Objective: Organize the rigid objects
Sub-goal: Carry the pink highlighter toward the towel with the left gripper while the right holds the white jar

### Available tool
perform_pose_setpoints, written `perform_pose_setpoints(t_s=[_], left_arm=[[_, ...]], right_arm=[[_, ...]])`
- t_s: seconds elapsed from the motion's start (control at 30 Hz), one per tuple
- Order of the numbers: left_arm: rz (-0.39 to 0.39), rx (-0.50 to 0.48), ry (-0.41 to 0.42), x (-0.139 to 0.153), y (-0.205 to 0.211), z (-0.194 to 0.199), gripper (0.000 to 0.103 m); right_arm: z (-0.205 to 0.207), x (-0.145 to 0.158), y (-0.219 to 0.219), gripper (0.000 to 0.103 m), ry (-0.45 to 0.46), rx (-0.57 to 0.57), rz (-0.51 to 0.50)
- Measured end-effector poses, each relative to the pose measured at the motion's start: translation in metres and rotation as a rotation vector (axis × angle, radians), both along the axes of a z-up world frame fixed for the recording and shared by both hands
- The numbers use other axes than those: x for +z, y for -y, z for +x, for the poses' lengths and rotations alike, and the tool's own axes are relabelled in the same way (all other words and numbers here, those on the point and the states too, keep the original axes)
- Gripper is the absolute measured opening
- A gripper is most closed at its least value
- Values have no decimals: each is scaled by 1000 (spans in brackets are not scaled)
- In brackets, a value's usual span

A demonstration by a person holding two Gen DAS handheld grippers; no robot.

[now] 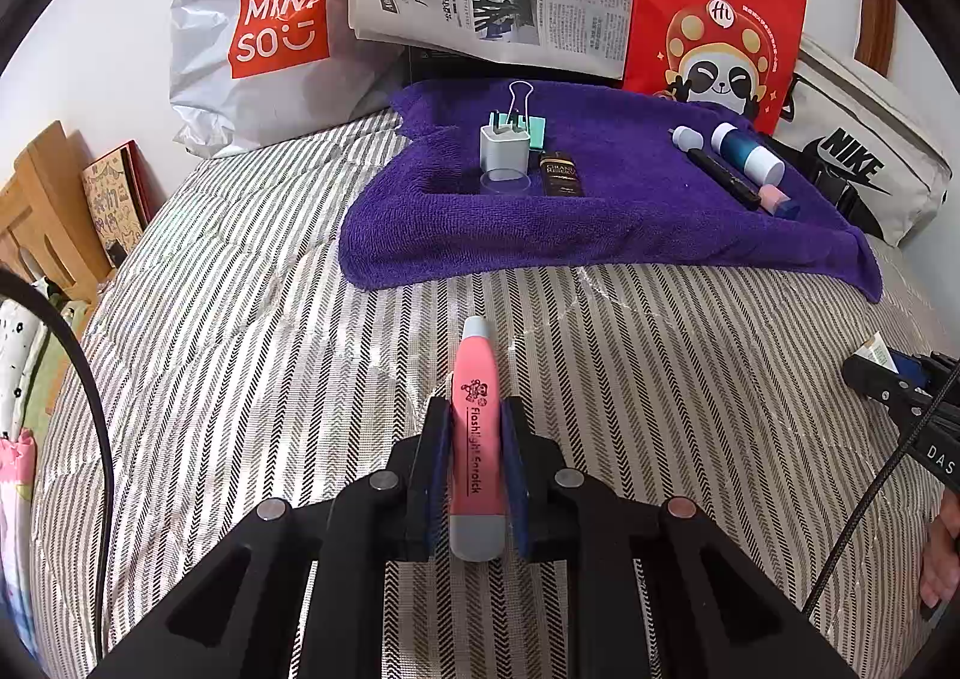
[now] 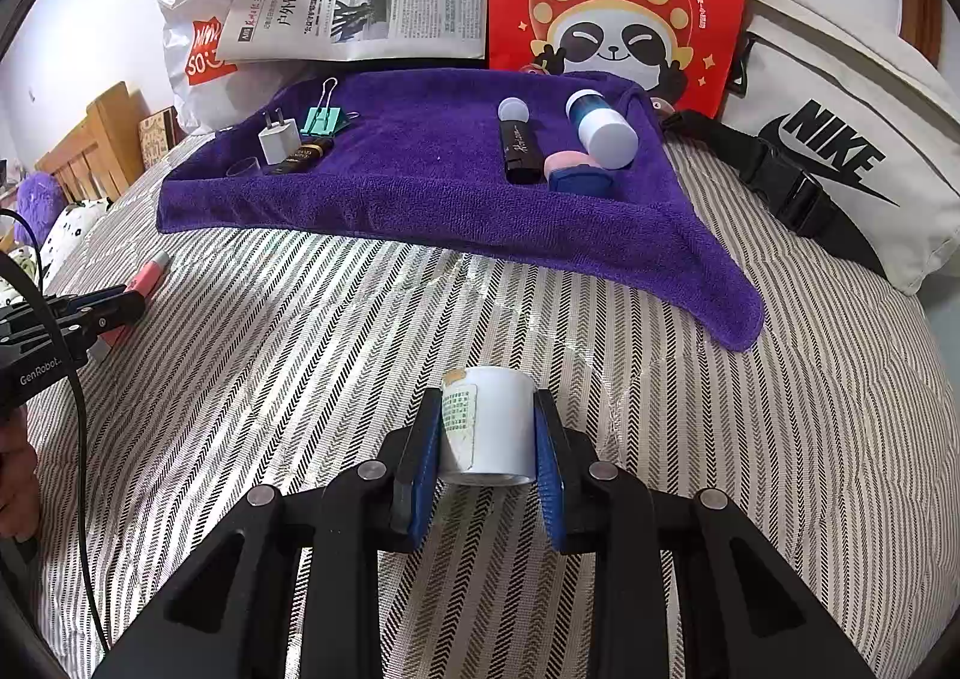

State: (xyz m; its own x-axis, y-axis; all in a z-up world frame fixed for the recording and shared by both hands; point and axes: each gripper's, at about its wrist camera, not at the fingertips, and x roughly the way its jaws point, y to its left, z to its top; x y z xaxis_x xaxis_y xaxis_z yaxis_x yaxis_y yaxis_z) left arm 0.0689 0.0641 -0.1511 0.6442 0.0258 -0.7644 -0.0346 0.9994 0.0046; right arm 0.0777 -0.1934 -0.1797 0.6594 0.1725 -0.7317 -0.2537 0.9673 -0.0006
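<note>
The left hand-held gripper (image 1: 477, 439) is clenched on a pink flashlight (image 1: 477, 427), held lengthwise between the pads with its grey tip pointing far, above the striped bed cover (image 1: 240, 349). The right hand-held gripper (image 2: 489, 433) grips a white cylindrical container (image 2: 489, 427) by its sides, also over the bed cover, near the purple towel (image 2: 420, 168).

The towel already carries two groups — a charger (image 1: 504, 147), binder clip (image 1: 521, 105) and dark tube (image 1: 561, 175) on the left, and a blue-and-white bottle (image 2: 600, 123), black stick (image 2: 517, 147) and pink-capped piece (image 2: 576, 172) on the right.

To place well, I would carry each item low and level to the far towel, set the flashlight parallel to the other long items, and put the container down in a bare patch — releasing only once it rests, since a cylinder on soft cloth may roll.
</note>
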Motion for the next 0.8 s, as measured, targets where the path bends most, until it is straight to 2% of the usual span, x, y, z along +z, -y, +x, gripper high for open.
perform_pose_setpoints(t_s=[0.57, 0.8], left_arm=[[3, 0, 0, 0, 0, 0, 17], [68, -4, 0, 2, 9, 0, 17]], right_arm=[[0, 0, 0, 29, 0, 0, 0], [-1, 0, -2, 29, 3, 5, -13]])
